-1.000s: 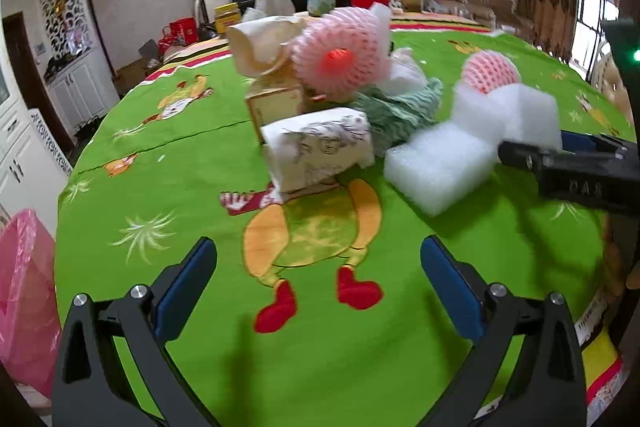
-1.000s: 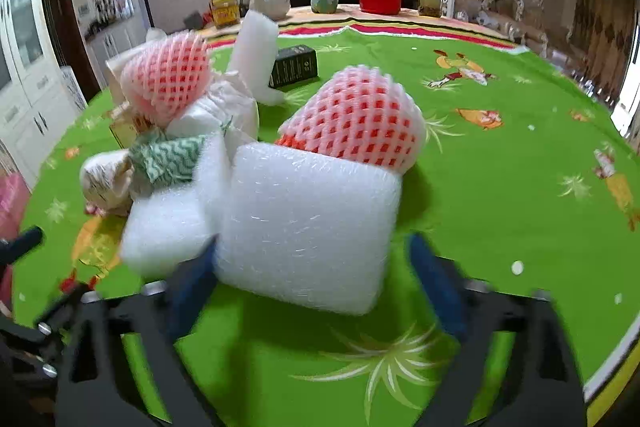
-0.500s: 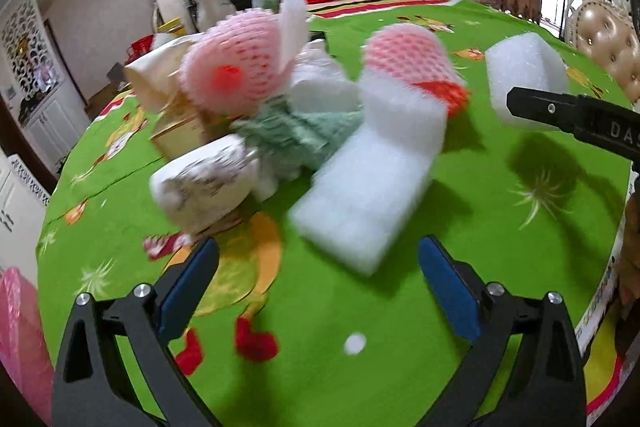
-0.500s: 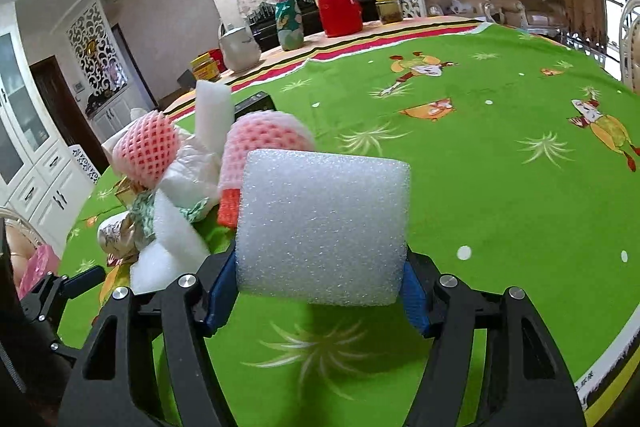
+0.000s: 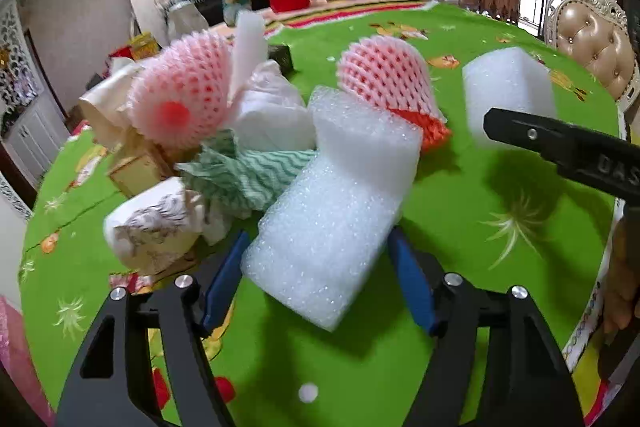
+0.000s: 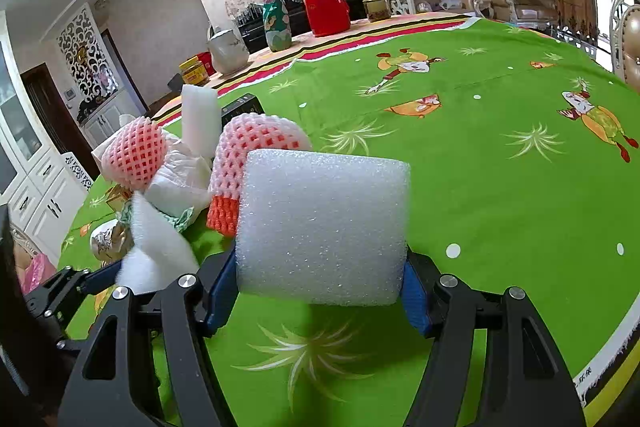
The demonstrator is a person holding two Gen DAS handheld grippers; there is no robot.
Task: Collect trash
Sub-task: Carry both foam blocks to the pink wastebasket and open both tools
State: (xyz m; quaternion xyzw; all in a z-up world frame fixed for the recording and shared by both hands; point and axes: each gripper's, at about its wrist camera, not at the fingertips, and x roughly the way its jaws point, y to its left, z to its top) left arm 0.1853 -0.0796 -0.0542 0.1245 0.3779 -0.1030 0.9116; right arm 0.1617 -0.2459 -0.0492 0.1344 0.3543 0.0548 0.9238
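Observation:
A heap of trash lies on the green tablecloth (image 5: 460, 227): two pink foam fruit nets (image 5: 180, 99) (image 5: 384, 79), white tissue (image 5: 272, 115), a green zigzag cloth (image 5: 248, 175) and a printed paper carton (image 5: 152, 227). A long white foam block (image 5: 332, 227) leans out of the heap. My left gripper (image 5: 320, 283) has its jaws closing on this block, and both blue pads touch its sides. My right gripper (image 6: 320, 291) is shut on a second white foam block (image 6: 320, 227), held off the cloth to the right of the heap.
A black box (image 6: 240, 107) and an upright foam piece (image 6: 200, 119) stand behind the heap. A red thermos (image 6: 326, 7), a vase (image 6: 276, 23) and jars line the far edge. A padded chair (image 5: 592, 39) is at the right, a pink bag (image 5: 16, 347) at the left.
My left gripper moved up to the long foam block and its jaws narrowed onto it. The right gripper carried its block up and away from the heap, then stayed still.

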